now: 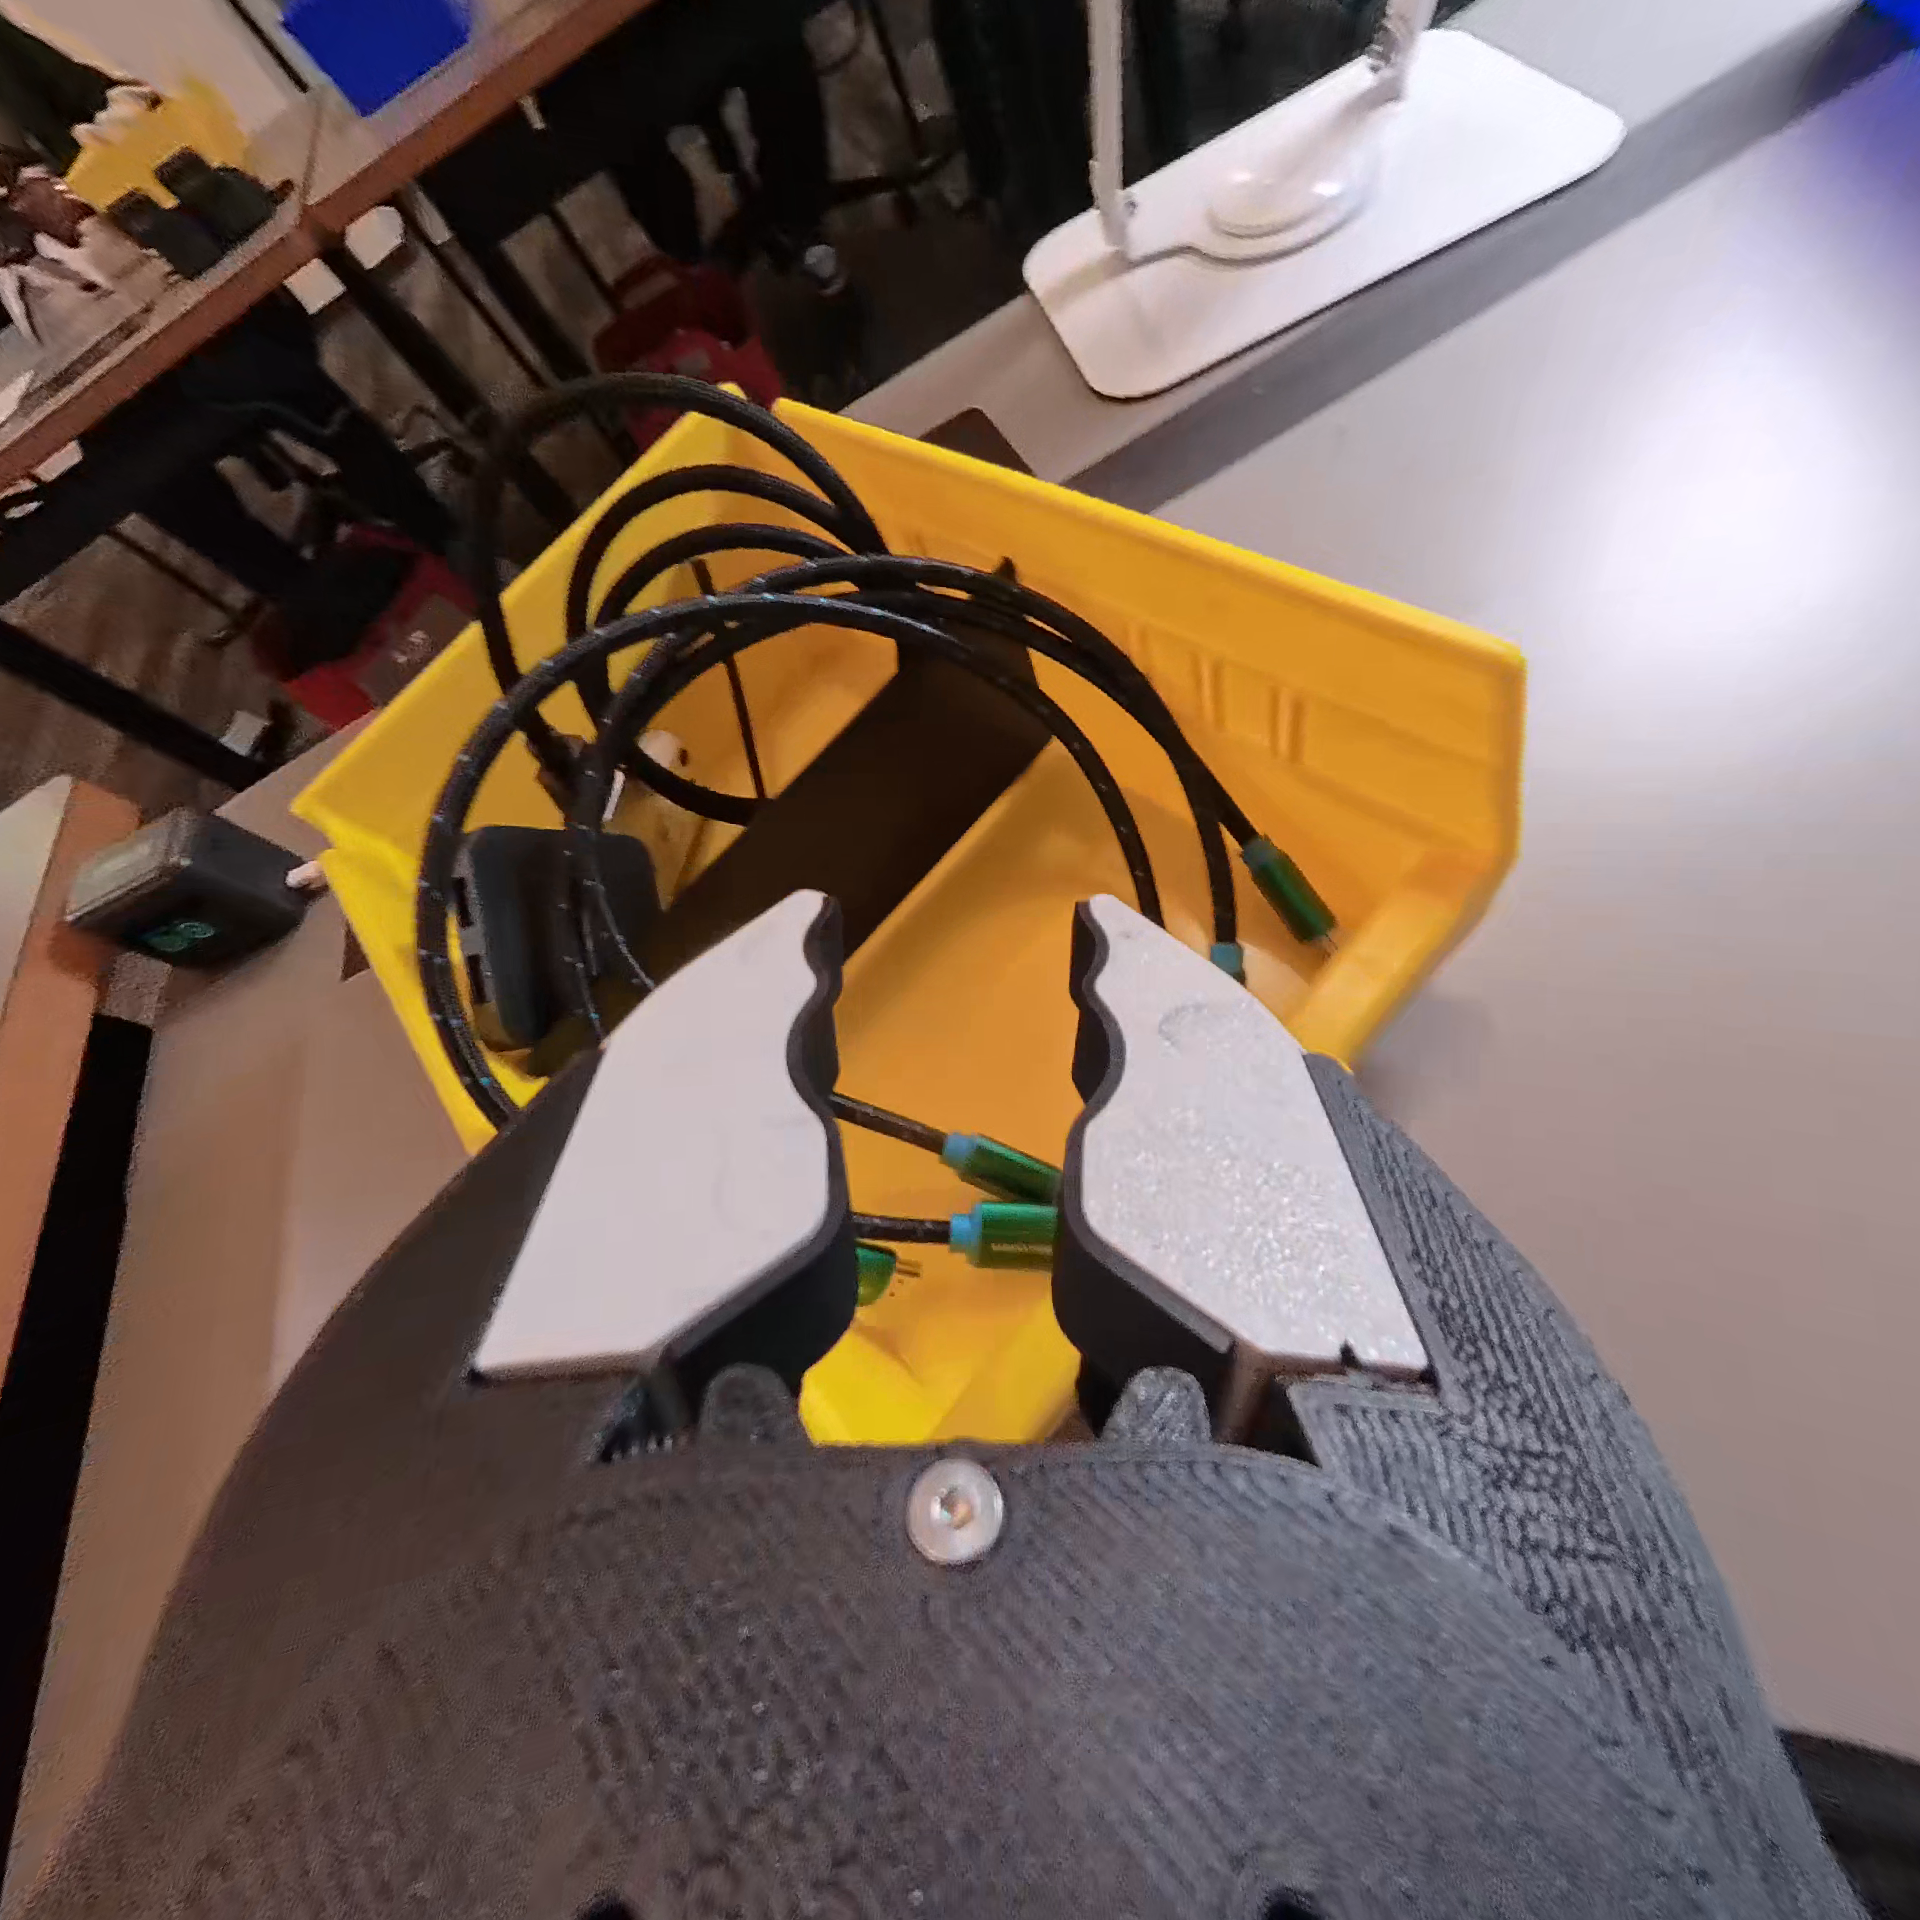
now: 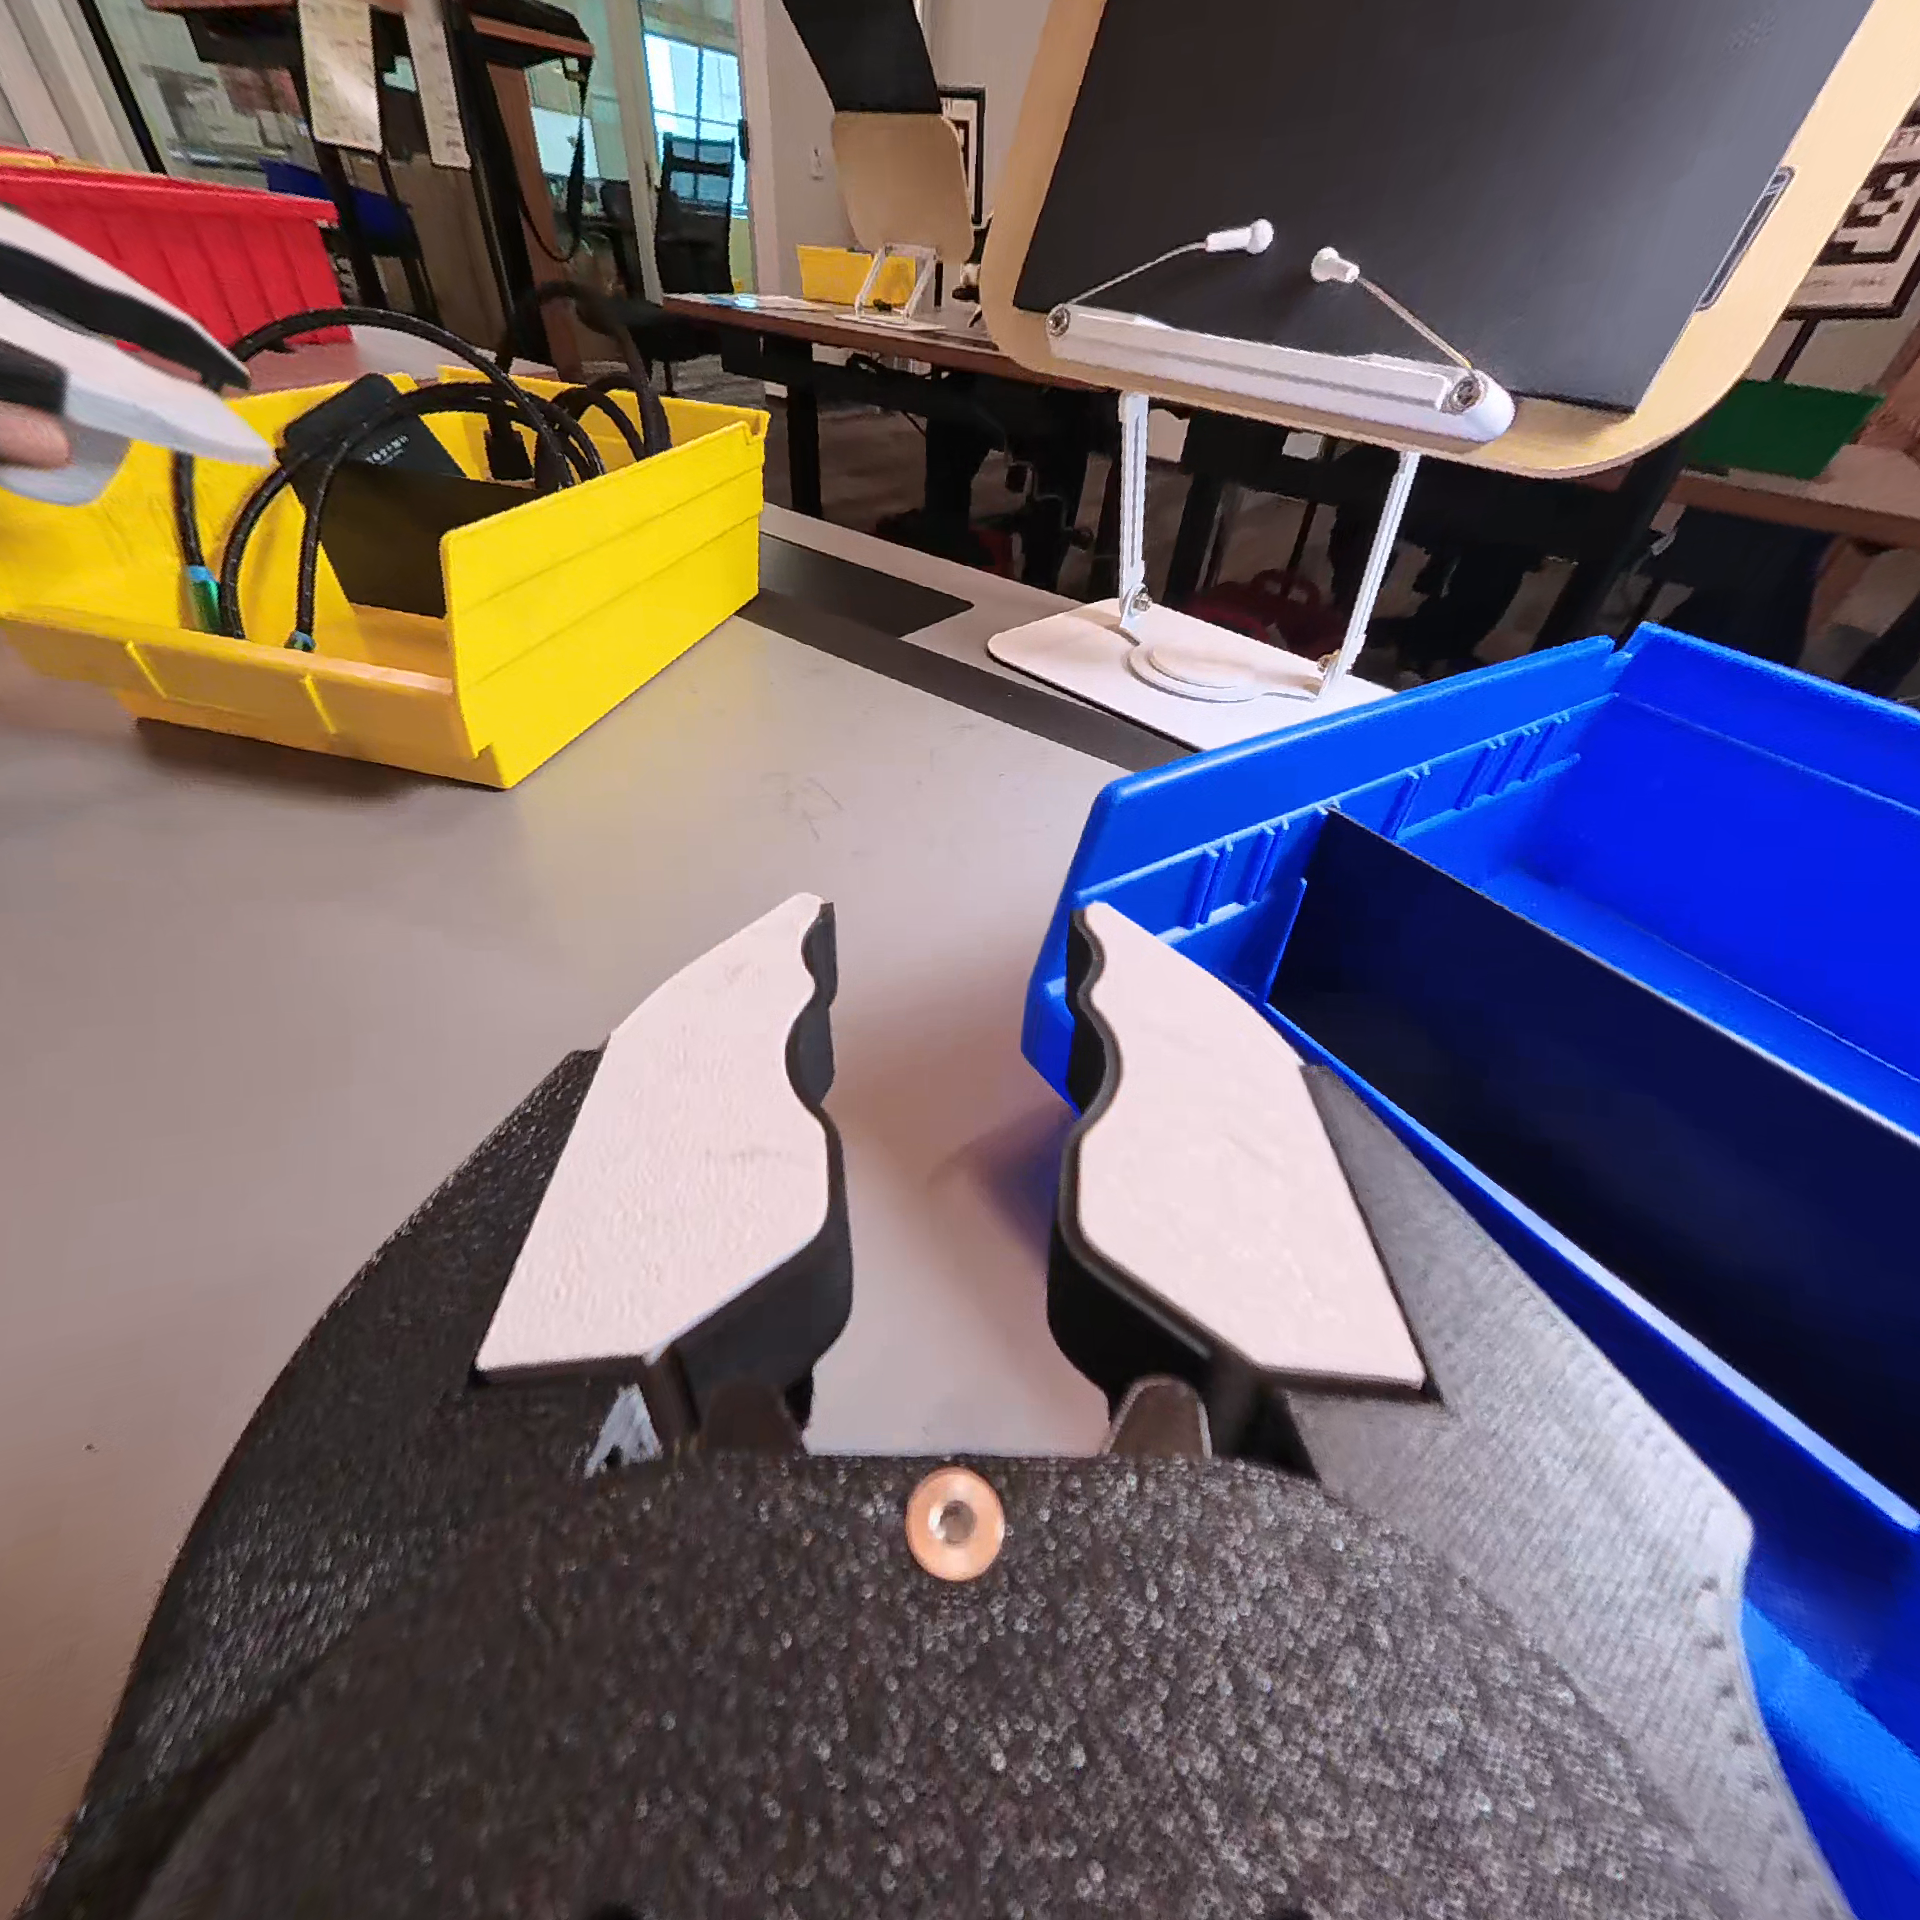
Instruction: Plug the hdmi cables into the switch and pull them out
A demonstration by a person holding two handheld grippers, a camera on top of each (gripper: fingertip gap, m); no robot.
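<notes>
Both tongs gape empty: the left tongs (image 1: 951, 935) hang over the yellow bin (image 1: 1195, 582), apparently choosing a plug, while the right tongs (image 2: 951, 930) wait above the counter (image 2: 416, 935) beside the blue bin (image 2: 1558, 790). Coiled hdmi cables (image 1: 727, 613) and the black switch (image 1: 551, 925) lie unconnected inside the yellow bin.

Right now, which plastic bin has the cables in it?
The yellow plastic bin: it holds black braided cables with green plugs. The blue plastic bin shows only a dark divider.

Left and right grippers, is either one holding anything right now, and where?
Nothing is held. The left gripper is open over the yellow bin; the right gripper is open above the table.
</notes>
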